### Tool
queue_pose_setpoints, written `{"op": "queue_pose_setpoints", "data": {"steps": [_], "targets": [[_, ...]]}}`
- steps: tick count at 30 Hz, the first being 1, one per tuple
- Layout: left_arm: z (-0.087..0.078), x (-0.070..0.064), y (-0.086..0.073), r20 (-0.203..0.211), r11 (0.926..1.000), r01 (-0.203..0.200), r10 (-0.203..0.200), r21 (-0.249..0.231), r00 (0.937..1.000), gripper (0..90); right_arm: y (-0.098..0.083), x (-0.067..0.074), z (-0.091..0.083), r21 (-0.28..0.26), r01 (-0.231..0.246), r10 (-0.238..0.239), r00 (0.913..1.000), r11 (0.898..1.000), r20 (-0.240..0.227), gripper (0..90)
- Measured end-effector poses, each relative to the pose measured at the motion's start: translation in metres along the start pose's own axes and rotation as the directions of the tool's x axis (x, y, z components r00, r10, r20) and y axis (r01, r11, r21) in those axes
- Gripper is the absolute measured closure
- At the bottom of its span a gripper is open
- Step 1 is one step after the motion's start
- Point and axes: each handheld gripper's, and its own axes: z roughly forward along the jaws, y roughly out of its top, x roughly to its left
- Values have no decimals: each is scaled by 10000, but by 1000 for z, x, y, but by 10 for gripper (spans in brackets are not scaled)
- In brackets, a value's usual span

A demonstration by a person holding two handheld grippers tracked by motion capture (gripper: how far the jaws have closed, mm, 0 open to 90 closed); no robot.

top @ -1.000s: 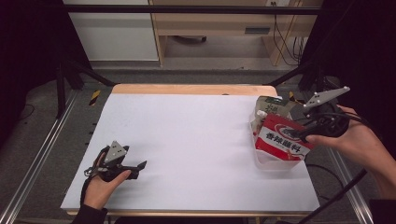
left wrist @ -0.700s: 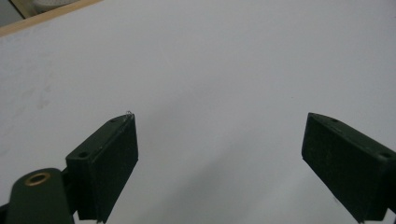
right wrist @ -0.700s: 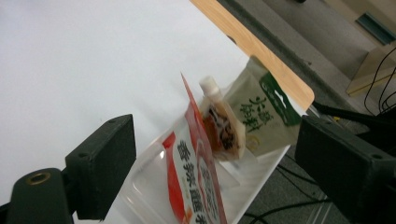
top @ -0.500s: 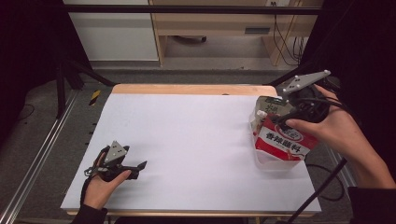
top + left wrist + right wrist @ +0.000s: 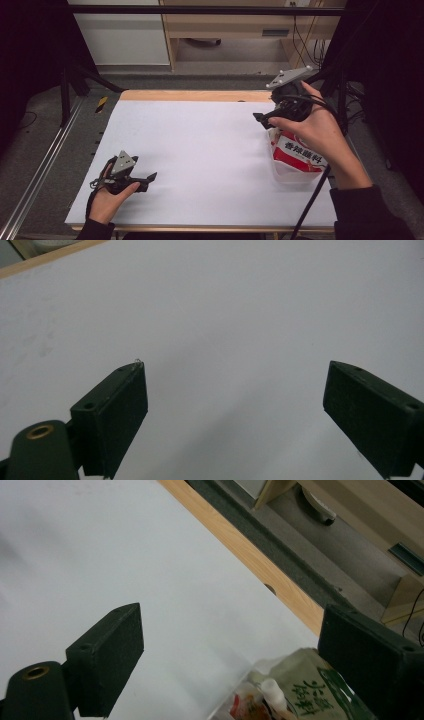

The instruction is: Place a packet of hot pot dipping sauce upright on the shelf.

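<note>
A clear plastic tub (image 5: 287, 175) at the table's right side holds a red packet (image 5: 297, 152) with white lettering. A green packet (image 5: 310, 685) and a small white-capped bottle (image 5: 272, 690) lie in it too. My right gripper (image 5: 264, 120) hovers just above the tub's far left corner and points left. Its jaws have just been opening, and they stand wide with nothing between them (image 5: 230, 625). My left gripper (image 5: 149, 181) rests on the white table (image 5: 200, 150) near the front left, open and empty (image 5: 237, 370).
The table's wooden far edge (image 5: 195, 95) borders a grey floor strip and a wooden shelf unit beyond. A metal rail (image 5: 40, 170) runs along the left side. The right gripper's cable (image 5: 310, 205) trails down past the tub.
The right gripper has risen and moved left and farther back, from the tub's right side to above its far left corner. The left gripper has stayed still.
</note>
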Motion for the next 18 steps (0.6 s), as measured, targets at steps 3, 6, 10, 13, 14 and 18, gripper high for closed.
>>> {"op": "queue_pose_setpoints", "data": {"steps": [3,6,10,13,14,18], "targets": [[0,0,0,-4,10000,11,-11,-1,10000,107,6,8,5,-165,-9,8,10000,9999,-86,117],[0,1,0,-16,10000,32,-32,-11,10000,107,13,21,13,-466,-4,-1,9999,9989,-112,113],[0,1,0,-12,10000,34,-34,-11,10000,106,17,32,21,-633,-34,22,9998,9980,-190,108],[0,1,0,-17,10000,31,-31,-13,10000,106,20,40,29,-691,-71,58,9998,9976,-189,105],[0,1,0,-15,10000,26,-26,-14,10000,106,21,44,32,-726,-132,119,9998,9973,-175,105],[0,1,0,-16,10000,47,-47,-26,10000,105,22,53,45,-789,-246,226,9994,9966,-261,107]]}}
